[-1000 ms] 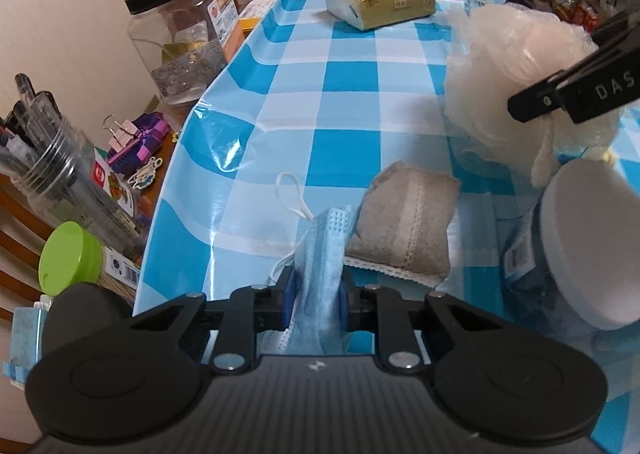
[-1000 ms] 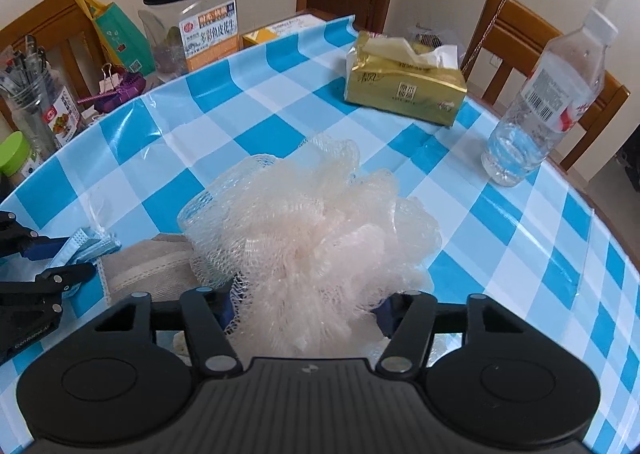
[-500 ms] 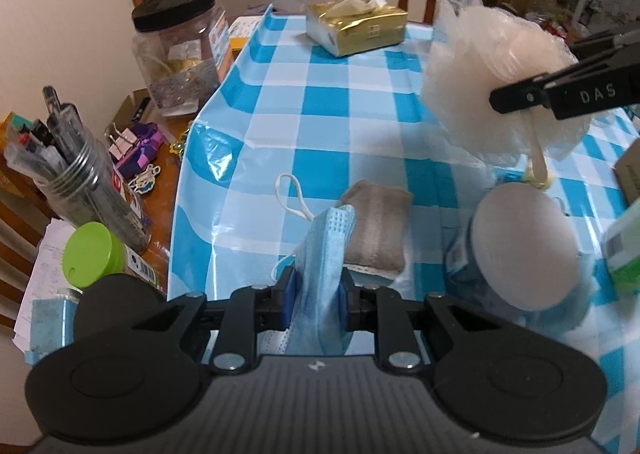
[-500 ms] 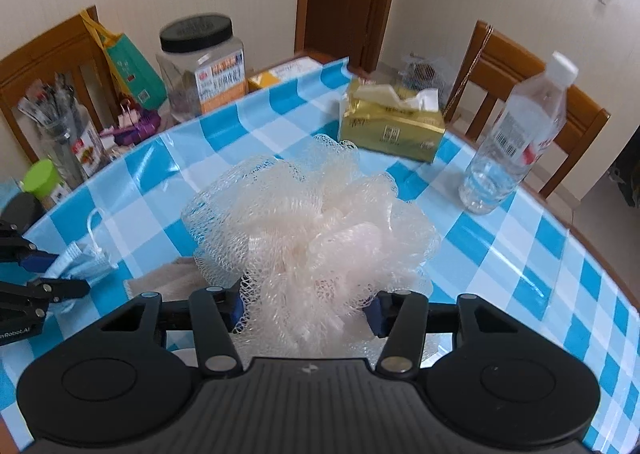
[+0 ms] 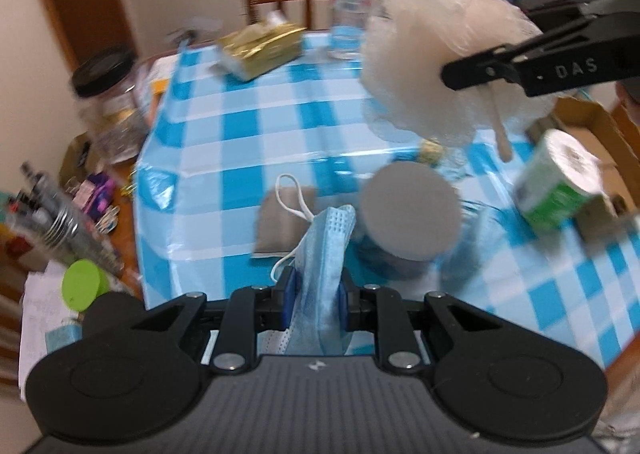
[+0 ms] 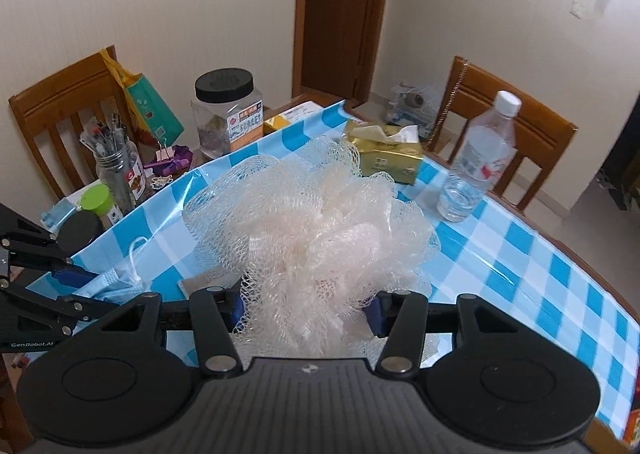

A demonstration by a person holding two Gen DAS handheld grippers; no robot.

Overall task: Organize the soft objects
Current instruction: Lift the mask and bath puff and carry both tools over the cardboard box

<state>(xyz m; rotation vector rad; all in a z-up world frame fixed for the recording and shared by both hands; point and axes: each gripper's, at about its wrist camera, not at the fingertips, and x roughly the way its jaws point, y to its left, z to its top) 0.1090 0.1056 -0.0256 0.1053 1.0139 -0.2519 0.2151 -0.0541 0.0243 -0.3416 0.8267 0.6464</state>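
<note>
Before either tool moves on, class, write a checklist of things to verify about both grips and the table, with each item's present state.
1. Left tool clamped on the blue face mask: ok.
2. Right tool gripping the mesh bath sponge: ok.
3. Sponge lifted off the checked tablecloth: ok.
4. Mask ear loop free of the grey pouch: cannot tell.
5. Drop-off place for soft things in view: not ok.

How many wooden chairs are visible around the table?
2 in the right wrist view: one chair at the left behind the pen jar, one chair at the right behind the water bottle. Others may be hidden.
</note>
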